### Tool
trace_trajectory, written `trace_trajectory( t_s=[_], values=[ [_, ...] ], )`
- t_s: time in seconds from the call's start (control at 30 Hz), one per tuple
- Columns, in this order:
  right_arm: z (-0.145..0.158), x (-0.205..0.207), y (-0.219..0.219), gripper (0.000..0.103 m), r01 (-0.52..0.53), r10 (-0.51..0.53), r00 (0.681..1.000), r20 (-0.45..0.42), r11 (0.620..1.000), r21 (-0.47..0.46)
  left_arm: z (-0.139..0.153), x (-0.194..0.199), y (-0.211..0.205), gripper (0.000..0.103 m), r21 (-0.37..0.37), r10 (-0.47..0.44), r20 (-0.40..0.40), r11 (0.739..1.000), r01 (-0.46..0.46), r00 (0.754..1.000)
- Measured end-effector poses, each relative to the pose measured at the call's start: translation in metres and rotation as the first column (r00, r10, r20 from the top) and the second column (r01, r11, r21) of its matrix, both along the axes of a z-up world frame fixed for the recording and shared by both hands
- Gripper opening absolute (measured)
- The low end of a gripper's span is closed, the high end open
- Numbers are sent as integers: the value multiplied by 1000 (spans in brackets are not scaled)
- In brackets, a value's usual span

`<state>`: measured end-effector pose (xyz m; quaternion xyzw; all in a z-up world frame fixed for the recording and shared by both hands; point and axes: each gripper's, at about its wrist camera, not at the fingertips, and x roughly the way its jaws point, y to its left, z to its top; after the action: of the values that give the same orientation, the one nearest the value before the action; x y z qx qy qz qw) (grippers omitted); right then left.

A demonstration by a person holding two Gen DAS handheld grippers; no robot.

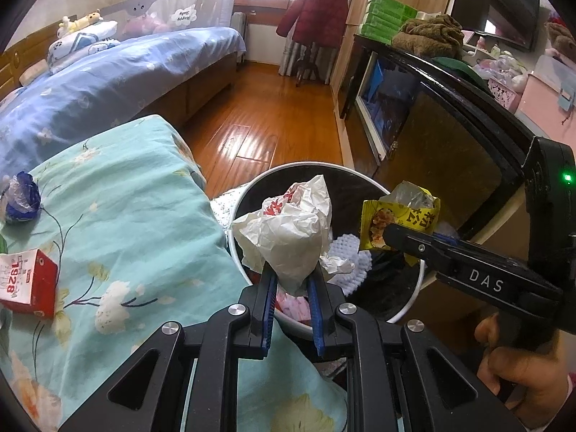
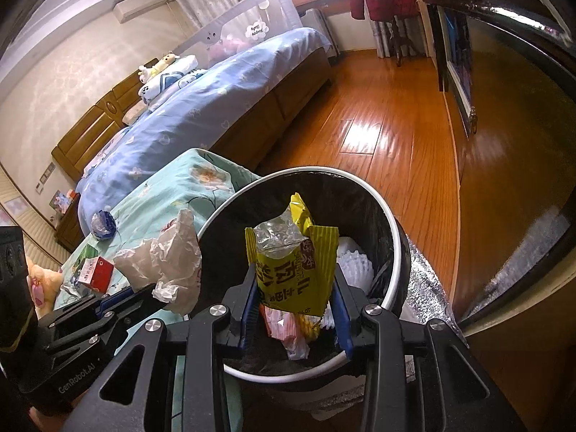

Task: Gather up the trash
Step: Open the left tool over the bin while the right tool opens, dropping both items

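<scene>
My left gripper (image 1: 292, 273) is shut on a crumpled white paper wrapper (image 1: 288, 230) with red print, held over the near rim of a round white trash bin (image 1: 414, 298) lined with a black bag. In the right wrist view my right gripper (image 2: 295, 280) is shut on a yellow snack packet (image 2: 295, 270), hanging over the bin (image 2: 396, 252). The bin holds white foam netting (image 2: 354, 257) and pink wrappers (image 2: 284, 324). Each view shows the other hand: the packet (image 1: 399, 219) at the right, the paper wrapper (image 2: 169, 262) at the left.
A teal flowered cloth (image 1: 136, 223) covers the surface to the left of the bin; a red and white carton (image 1: 28, 284) and a crumpled blue wrapper (image 1: 21, 198) lie on it. A dark cabinet (image 1: 450, 151) stands right of the bin, a bed (image 1: 108, 82) and wooden floor (image 1: 266, 126) beyond.
</scene>
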<state>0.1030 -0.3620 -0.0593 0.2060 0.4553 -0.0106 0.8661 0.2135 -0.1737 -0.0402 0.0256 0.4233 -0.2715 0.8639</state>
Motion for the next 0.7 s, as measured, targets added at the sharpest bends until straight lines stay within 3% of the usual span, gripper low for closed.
trace_trajectory(
  t_s=[0.53,0.7],
  values=[
    [-7,11,-5,38,3,-3,999,-34,1000,2,1,2,-8,16,20,-14,-1,1000,14,1000],
    [-5,12,-7,45,5,-6,999,-34,1000,-13,4,0,-9,22,18,-17,7,1000,17,1000]
  ],
)
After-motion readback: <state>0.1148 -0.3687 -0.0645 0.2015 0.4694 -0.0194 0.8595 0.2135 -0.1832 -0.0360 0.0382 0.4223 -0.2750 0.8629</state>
